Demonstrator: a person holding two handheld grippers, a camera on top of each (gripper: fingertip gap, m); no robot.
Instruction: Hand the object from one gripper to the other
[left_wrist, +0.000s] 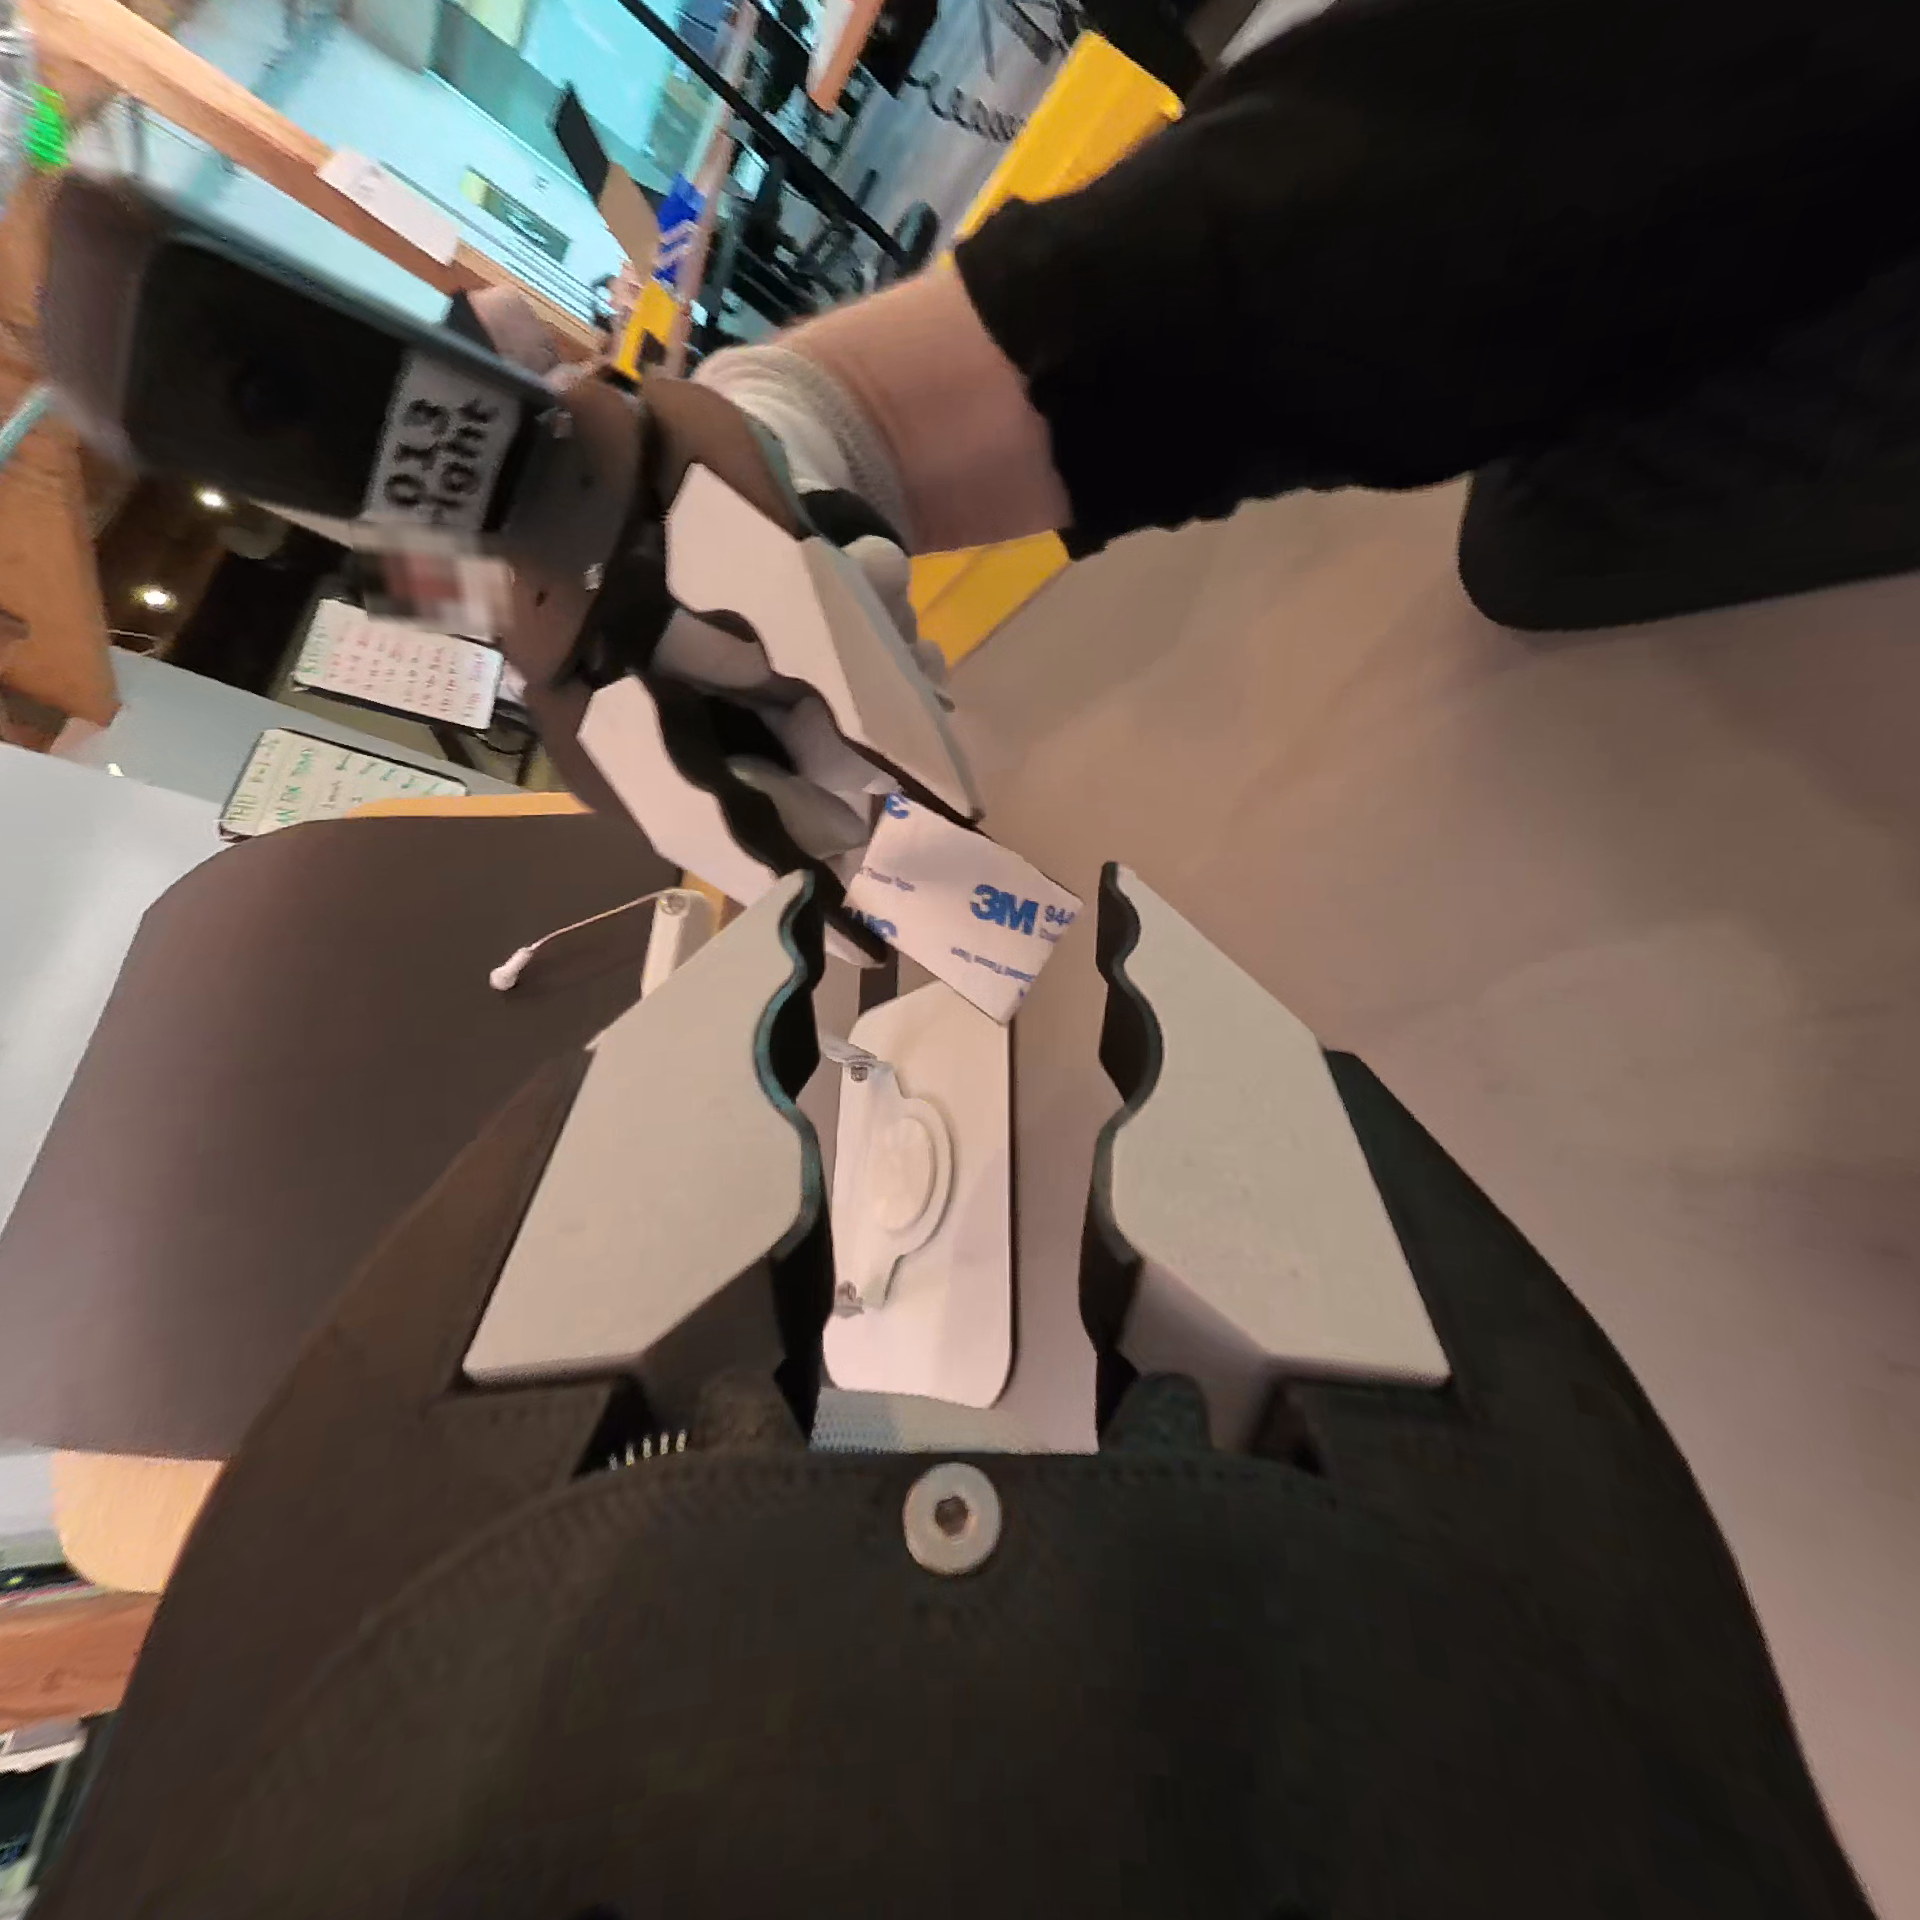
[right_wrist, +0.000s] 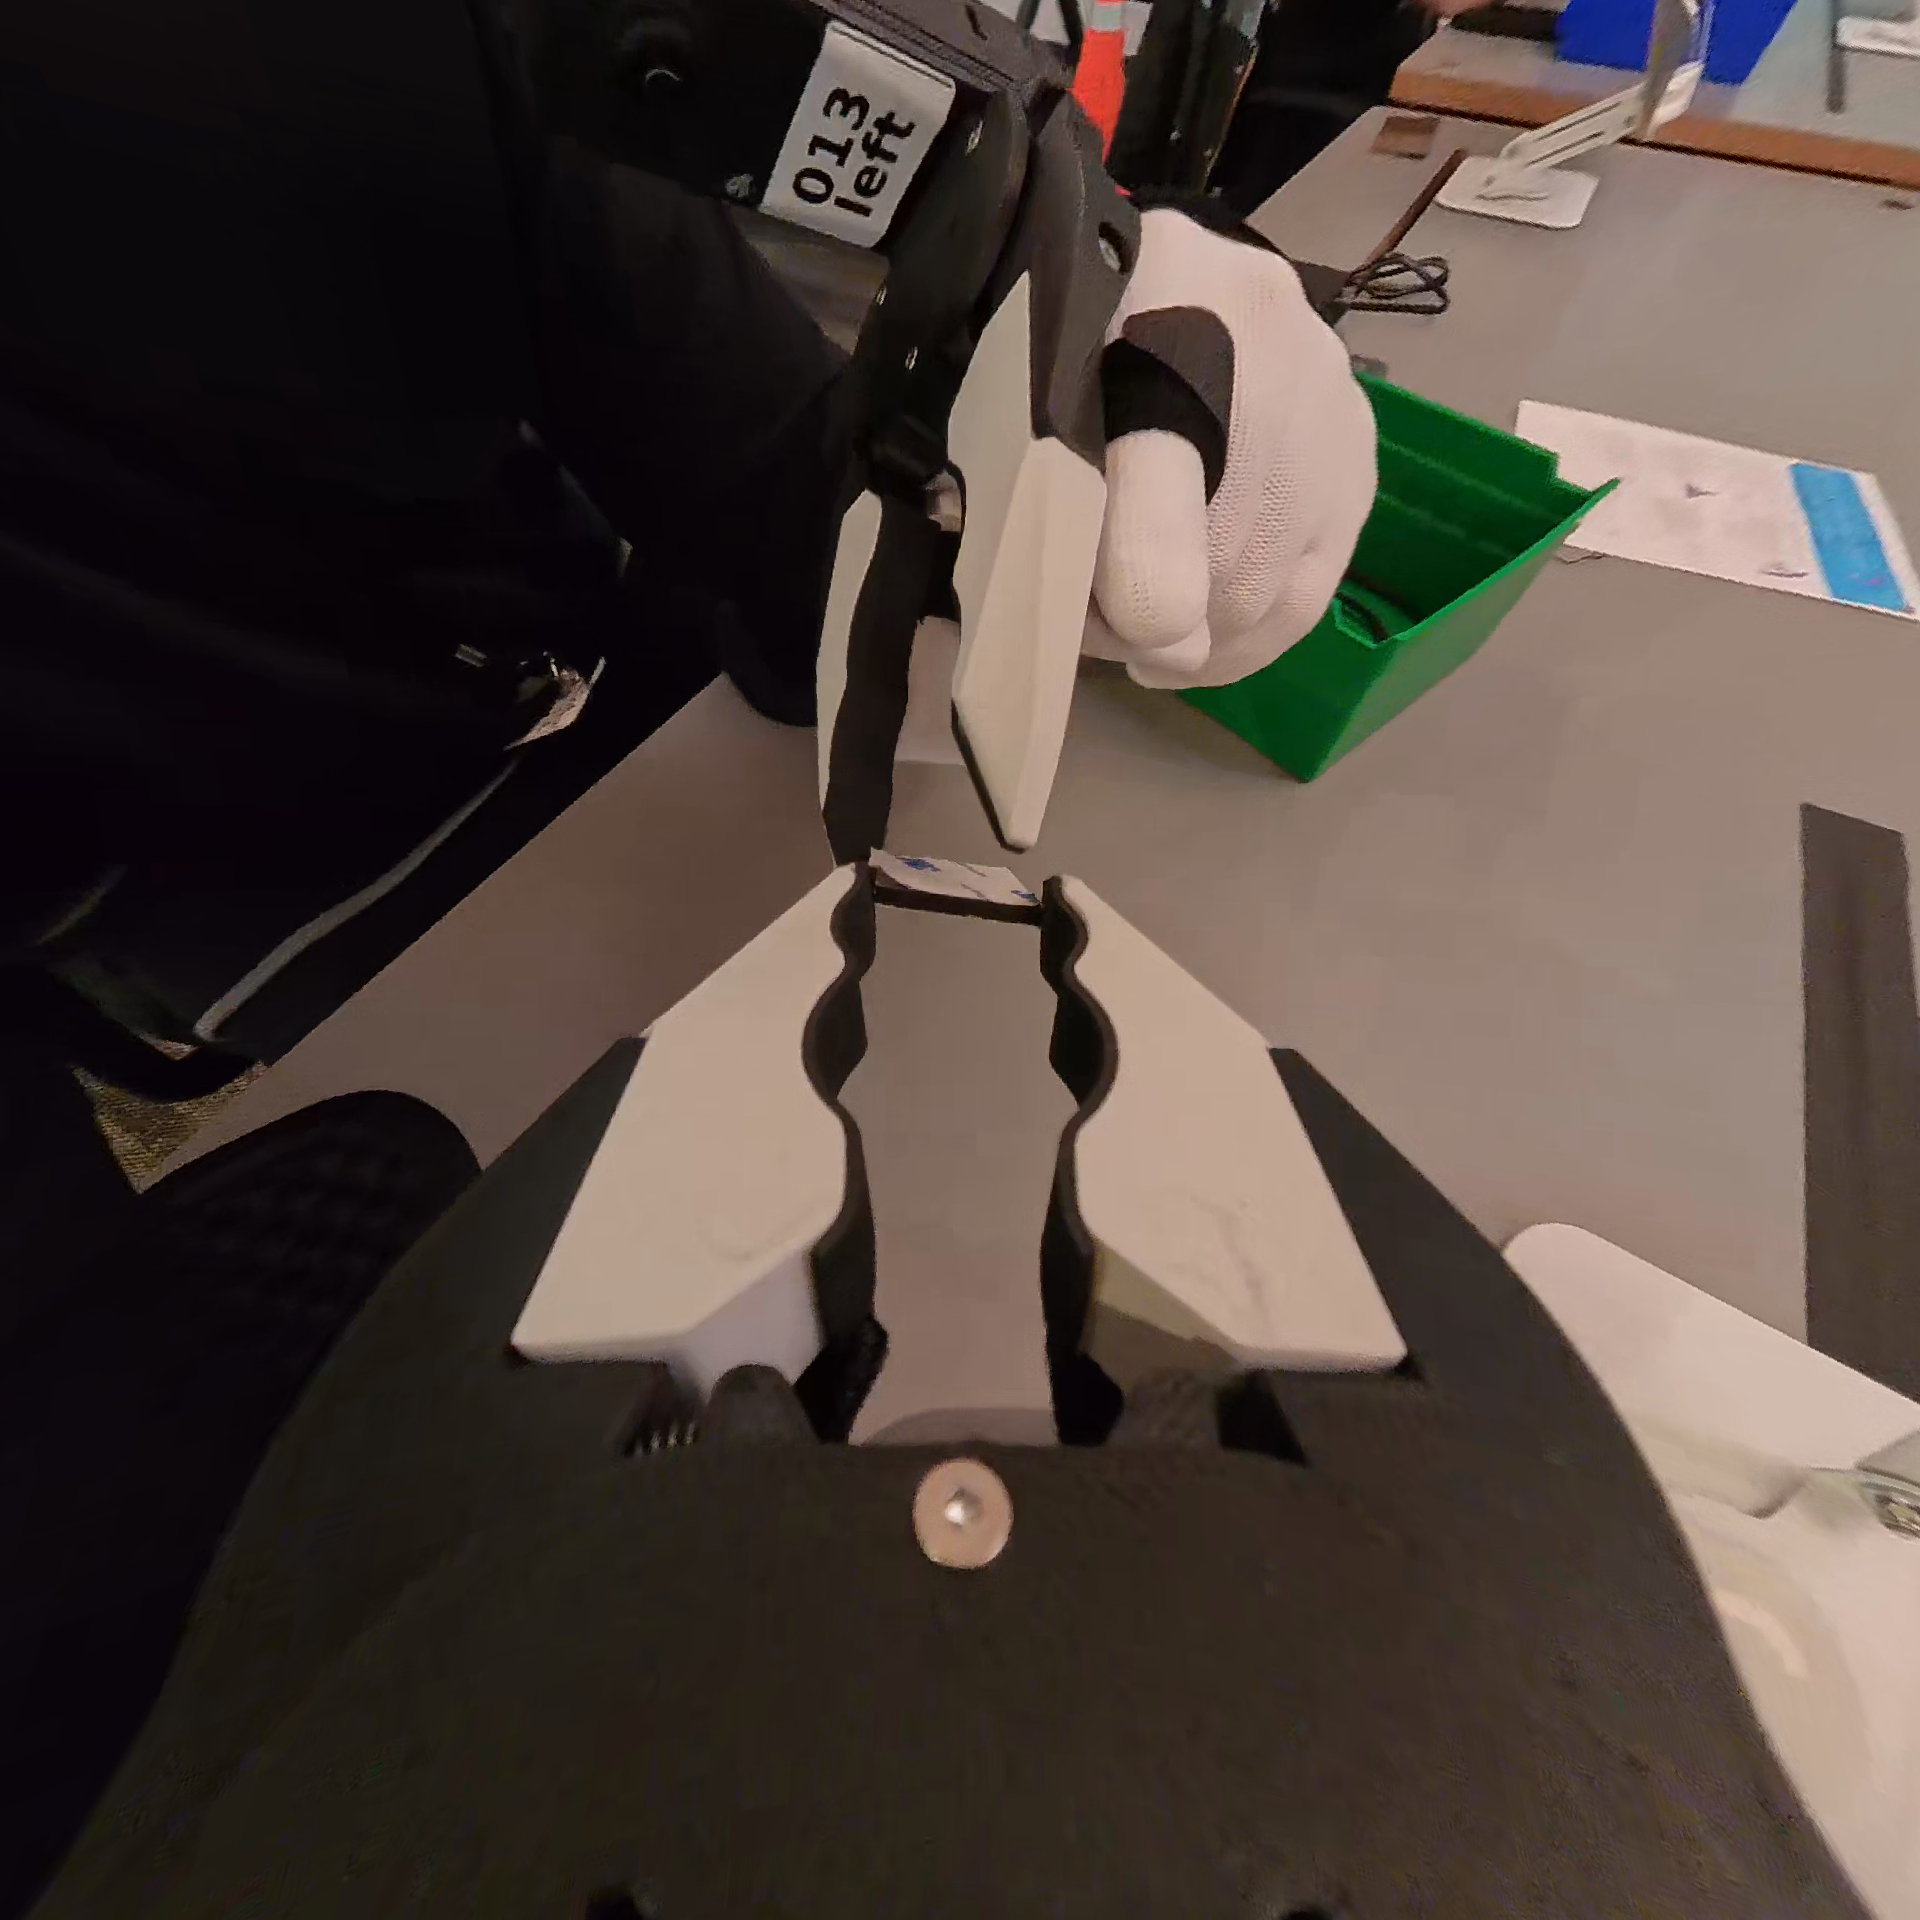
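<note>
A small white adhesive pad with blue print (left_wrist: 1003, 930) is the object. My right gripper (right_wrist: 956, 885) is shut on it across its width, and the pad (right_wrist: 966, 875) shows edge-on at the fingertips. In the left wrist view the right gripper (left_wrist: 873, 852) reaches in from the upper left, held by a gloved hand. My left gripper (left_wrist: 958, 878) is open, with the pad's free end between its fingertips. I cannot tell whether its pads touch it. In the right wrist view the left gripper (right_wrist: 935, 842) hangs down from above, its tips straddling the pad.
The grey table (right_wrist: 1351, 987) carries a green bin (right_wrist: 1455, 582), paper sheets (right_wrist: 1714, 509), a black strip (right_wrist: 1860, 1039) and a white object (right_wrist: 1714, 1403) at lower right. Below the left gripper lie a white plate (left_wrist: 935, 1195) and a dark mat (left_wrist: 312, 1039). My two grippers' fingertips are within a few centimetres of each other.
</note>
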